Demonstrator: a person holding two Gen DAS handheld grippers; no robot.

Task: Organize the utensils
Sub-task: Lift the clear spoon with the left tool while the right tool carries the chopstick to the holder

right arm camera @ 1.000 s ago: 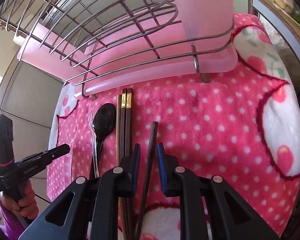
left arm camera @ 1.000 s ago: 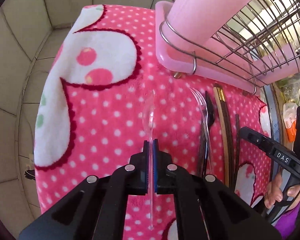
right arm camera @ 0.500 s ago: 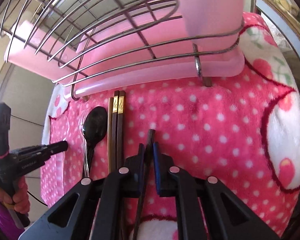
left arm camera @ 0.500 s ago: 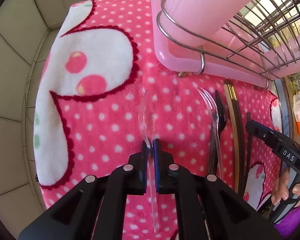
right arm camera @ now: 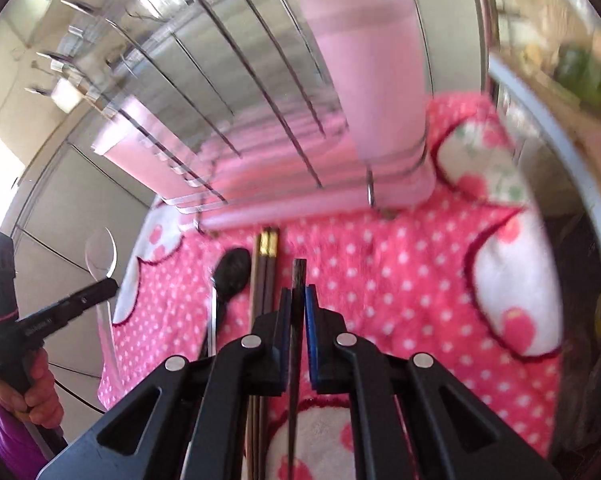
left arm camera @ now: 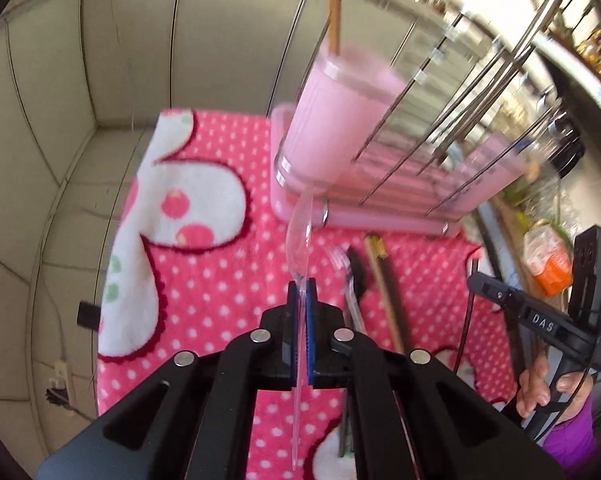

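My left gripper (left arm camera: 300,286) is shut on a clear plastic spoon (left arm camera: 299,236) and holds it raised above the pink dotted cloth (left arm camera: 204,280), its bowl pointing at the pink utensil cup (left arm camera: 336,120). My right gripper (right arm camera: 297,294) is shut on a dark chopstick (right arm camera: 298,276), lifted off the cloth (right arm camera: 400,280). A clear fork (left arm camera: 338,258), a black spoon (left arm camera: 356,274) and a pair of brown chopsticks (left arm camera: 384,280) lie on the cloth. The cup (right arm camera: 374,76) also shows in the right wrist view; a stick stands in it.
A wire dish rack on a pink tray (left arm camera: 380,216) stands at the back of the cloth, with the cup in its corner. Tiled walls lie to the left. A cluttered counter edge (right arm camera: 540,120) lies to the right.
Both grippers rose from the cloth with their utensils. The right gripper closed on the dark chopstick over the last second. The view now tilts up toward the cup and rack.
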